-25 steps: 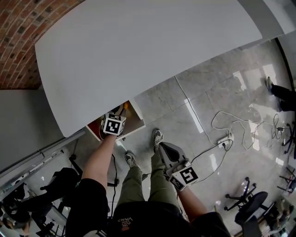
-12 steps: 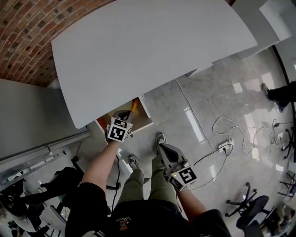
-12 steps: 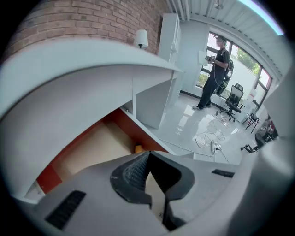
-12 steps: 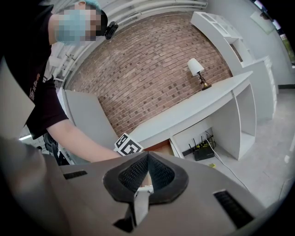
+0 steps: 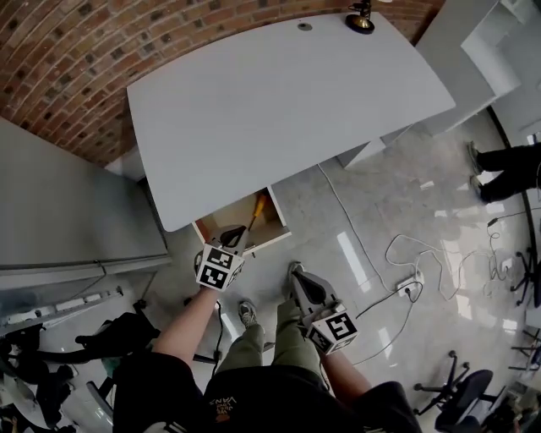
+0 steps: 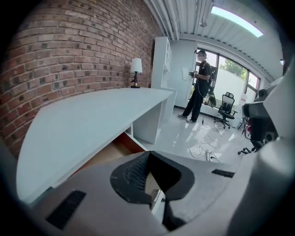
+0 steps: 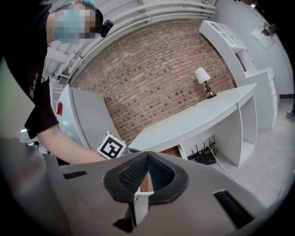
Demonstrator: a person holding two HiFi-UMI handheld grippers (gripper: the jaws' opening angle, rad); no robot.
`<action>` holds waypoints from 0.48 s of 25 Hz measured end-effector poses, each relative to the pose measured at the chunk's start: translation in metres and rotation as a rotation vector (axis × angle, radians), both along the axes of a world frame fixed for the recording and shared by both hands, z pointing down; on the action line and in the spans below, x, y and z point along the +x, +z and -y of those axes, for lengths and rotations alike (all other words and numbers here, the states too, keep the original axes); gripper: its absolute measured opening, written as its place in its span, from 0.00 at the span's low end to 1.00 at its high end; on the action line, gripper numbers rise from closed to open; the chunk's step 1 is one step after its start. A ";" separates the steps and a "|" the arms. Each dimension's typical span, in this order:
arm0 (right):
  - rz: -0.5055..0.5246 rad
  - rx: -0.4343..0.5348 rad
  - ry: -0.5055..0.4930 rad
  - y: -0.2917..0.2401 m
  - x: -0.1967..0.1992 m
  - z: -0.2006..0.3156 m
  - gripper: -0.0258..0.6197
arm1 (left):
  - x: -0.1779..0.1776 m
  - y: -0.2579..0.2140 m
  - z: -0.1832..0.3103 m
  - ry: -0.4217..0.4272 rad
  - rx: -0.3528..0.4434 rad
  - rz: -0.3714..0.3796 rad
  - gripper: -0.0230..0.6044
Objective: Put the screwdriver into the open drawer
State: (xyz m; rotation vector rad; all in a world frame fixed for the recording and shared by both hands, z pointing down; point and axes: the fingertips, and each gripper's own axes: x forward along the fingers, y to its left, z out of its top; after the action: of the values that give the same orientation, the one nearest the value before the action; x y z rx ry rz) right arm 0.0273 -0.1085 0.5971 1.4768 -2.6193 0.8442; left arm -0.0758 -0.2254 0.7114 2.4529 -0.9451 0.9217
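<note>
Screwdriver [image 5: 258, 206] lies in the open drawer [image 5: 273, 221]; both grippers are empty.
Nearest, the right gripper [image 5: 297, 274] hangs beside the person's legs above the floor [image 5: 372, 211], its jaws together on nothing. The left gripper [image 5: 234, 233] sits at the drawer's front edge, jaws likewise closed and empty. Its tip is close to the screwdriver's dark end; whether they touch cannot be told. The screwdriver's orange end points toward the back of the drawer, near the edge of the white desk [image 5: 287, 101]. Farther off, a small lamp [image 5: 361, 19] stands at the desk's far rim, by the brick wall [image 5: 76, 51].
</note>
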 end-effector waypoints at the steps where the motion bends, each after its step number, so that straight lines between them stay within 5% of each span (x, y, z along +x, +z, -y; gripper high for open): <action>1: -0.007 0.005 -0.001 -0.003 -0.003 -0.003 0.03 | -0.004 -0.009 -0.005 -0.003 0.013 -0.015 0.05; 12: -0.057 0.073 -0.035 -0.053 -0.043 -0.025 0.03 | -0.057 -0.096 -0.061 -0.108 0.090 -0.152 0.05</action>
State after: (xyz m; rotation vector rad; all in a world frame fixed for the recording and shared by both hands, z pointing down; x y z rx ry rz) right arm -0.0153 -0.0838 0.5445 1.4444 -2.6528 0.6990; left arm -0.1327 -0.1643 0.6154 2.4774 -1.0738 0.6597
